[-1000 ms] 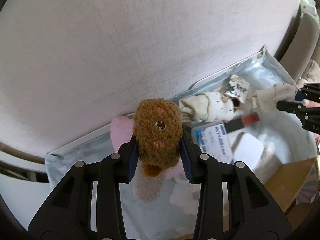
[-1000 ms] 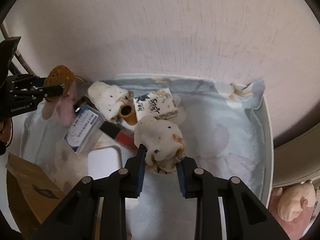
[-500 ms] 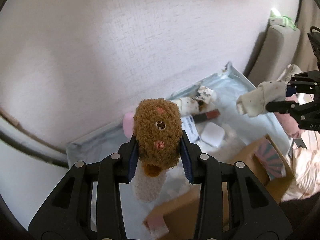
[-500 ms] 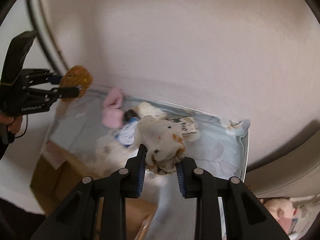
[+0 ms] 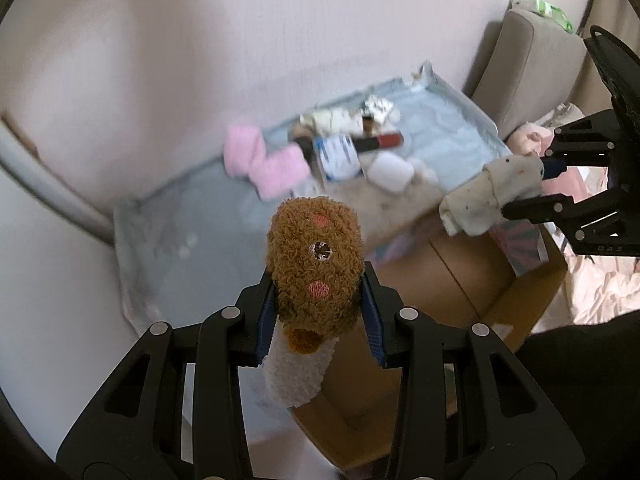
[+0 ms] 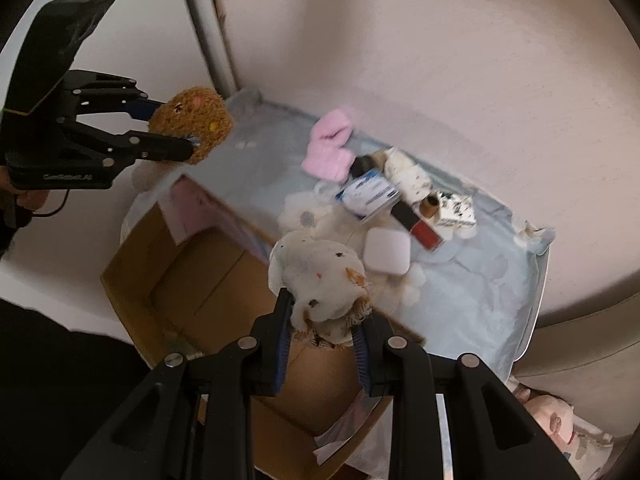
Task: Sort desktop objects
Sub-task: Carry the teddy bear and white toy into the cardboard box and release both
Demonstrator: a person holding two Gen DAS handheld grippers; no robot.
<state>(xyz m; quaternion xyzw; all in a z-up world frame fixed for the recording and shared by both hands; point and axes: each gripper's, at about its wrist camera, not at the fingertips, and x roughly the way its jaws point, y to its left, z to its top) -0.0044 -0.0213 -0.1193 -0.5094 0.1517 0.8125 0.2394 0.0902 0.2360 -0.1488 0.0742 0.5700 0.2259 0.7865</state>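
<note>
Jaws, left: left gripper [image 5: 318,304] is clenched on the brown plush sock [image 5: 316,264], blue pads pressed into both its flanks, its white cuff hanging down between the fingers.
Jaws, right: right gripper [image 6: 320,340] is clenched on the cream speckled sock [image 6: 320,280], bunched up between the pads.
Landmark: open cardboard box [image 6: 192,280], standing against the near edge of the blue-covered table [image 6: 472,292].
What has changed: a second ago both grippers were low over the table among the clutter; now both are lifted clear and drawn back toward the box, each with its sock.
Brown plush sock, place: in the air above the box's near corner in the left wrist view, beyond its far left corner in the right wrist view.
Cream speckled sock, place: in the air over the box's table-side rim.
Left behind, beyond the box: pink socks [image 6: 330,152], a second cream sock [image 6: 408,172], blue-and-white packet [image 6: 368,194], white square case [image 6: 387,250], red tube [image 6: 420,226].
Meaning for the task: two pickups look done; the likely next step is releasing both socks into the box.
Risk: the brown sock seems off the box opening, so letting go now could miss.
</note>
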